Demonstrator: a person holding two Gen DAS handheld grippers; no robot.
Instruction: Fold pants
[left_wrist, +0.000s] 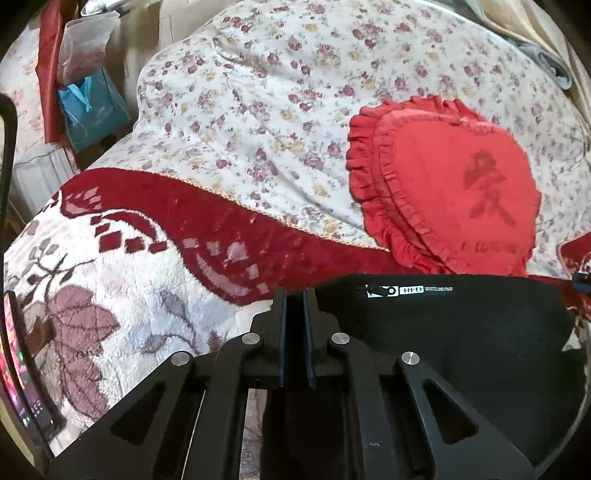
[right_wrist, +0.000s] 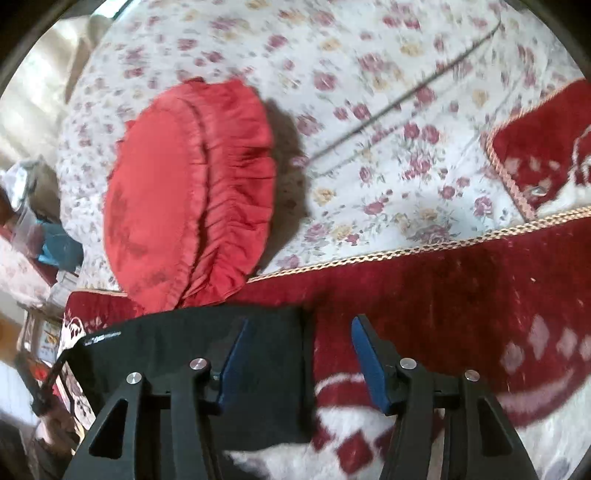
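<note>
One pair of black pants (left_wrist: 461, 332), one red ruffled cushion (left_wrist: 443, 184), one red-and-white plush blanket (left_wrist: 110, 295), one floral bedspread (left_wrist: 258, 92); the pants lie folded on the blanket just in front of the cushion, long axis running across my view, the white-labelled edge (left_wrist: 410, 290) towards the cushion. My left gripper (left_wrist: 294, 295) has its jaws nearly together at the pants' left end, whether pinching cloth I cannot tell; my right gripper (right_wrist: 299, 325) is spread wide, empty, straddling the pants' right edge.
</note>
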